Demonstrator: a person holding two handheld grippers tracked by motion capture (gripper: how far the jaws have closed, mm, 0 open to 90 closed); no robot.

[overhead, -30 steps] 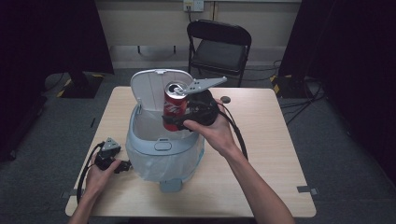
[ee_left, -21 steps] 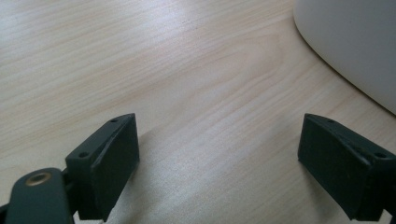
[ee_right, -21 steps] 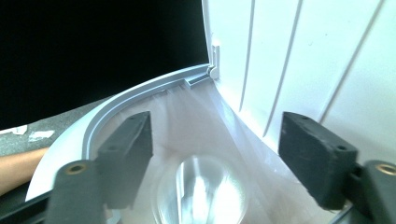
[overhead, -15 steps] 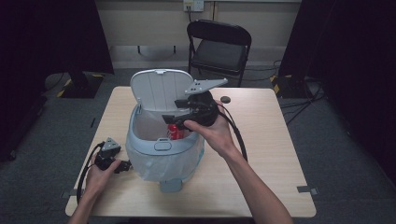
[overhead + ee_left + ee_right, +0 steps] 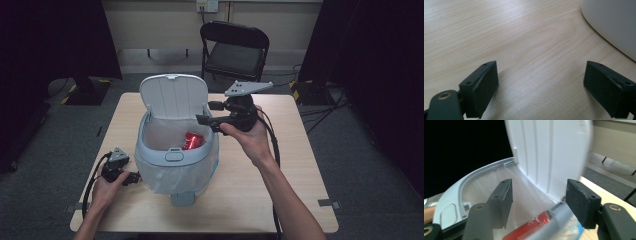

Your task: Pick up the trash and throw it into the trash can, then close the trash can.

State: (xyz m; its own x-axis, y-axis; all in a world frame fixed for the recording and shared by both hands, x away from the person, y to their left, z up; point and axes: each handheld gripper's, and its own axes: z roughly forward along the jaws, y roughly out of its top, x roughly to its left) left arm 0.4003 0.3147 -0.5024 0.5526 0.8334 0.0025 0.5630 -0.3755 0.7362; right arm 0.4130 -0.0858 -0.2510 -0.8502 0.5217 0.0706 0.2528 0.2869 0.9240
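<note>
now the red can (image 5: 192,140) lies in the bin (image 5: 172,156); right tool (image 5: 202,120), empty, jaws apart, has been closing.

**Can in the bin, grippers on either side**

The bin (image 5: 175,165) stands on the table (image 5: 280,175), its lid (image 5: 172,96) raised behind the opening. The can (image 5: 192,141) lies inside the bin. The right gripper (image 5: 202,112) is over the bin's right rim; the left gripper (image 5: 136,177) rests on the table just left of the bin. A chair (image 5: 234,50) stands behind the table.

Black right gripper (image 5: 206,113) — grey three-cornered plate on top (black cable trailing) — bare forearms.
</note>
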